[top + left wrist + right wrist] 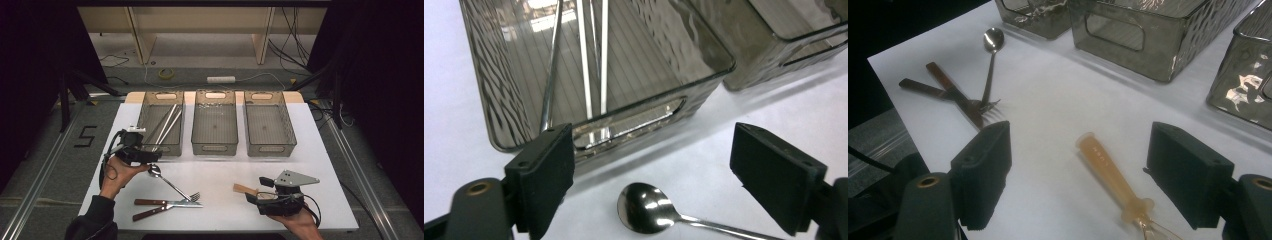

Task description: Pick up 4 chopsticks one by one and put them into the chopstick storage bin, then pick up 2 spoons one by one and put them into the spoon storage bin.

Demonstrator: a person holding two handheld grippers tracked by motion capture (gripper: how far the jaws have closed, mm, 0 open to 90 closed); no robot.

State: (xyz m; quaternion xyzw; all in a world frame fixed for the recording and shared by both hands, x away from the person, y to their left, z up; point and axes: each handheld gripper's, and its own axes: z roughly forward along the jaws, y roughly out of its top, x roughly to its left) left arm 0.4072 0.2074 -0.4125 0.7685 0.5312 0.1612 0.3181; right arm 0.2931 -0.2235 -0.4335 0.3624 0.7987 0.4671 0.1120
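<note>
Left gripper [651,175]: fingers wide apart and empty above the spoon [644,207]. Right gripper [1080,175]: fingers likewise spread, empty. Recommend lowering squarely over the spoon's handle, flush to the worktop [220,170], before closing.

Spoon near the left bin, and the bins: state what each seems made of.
Shiny silver spoon: apparently polished metal, likely steel; its bowl mirrors bright highlights. Smoky see-through ribbed bins: probably tinted clear plastic; long metal utensils show through the rippled walls.

Dim surroundings, bright white table [310,150]; glare on spoon [644,207]; sharp focus.
</note>
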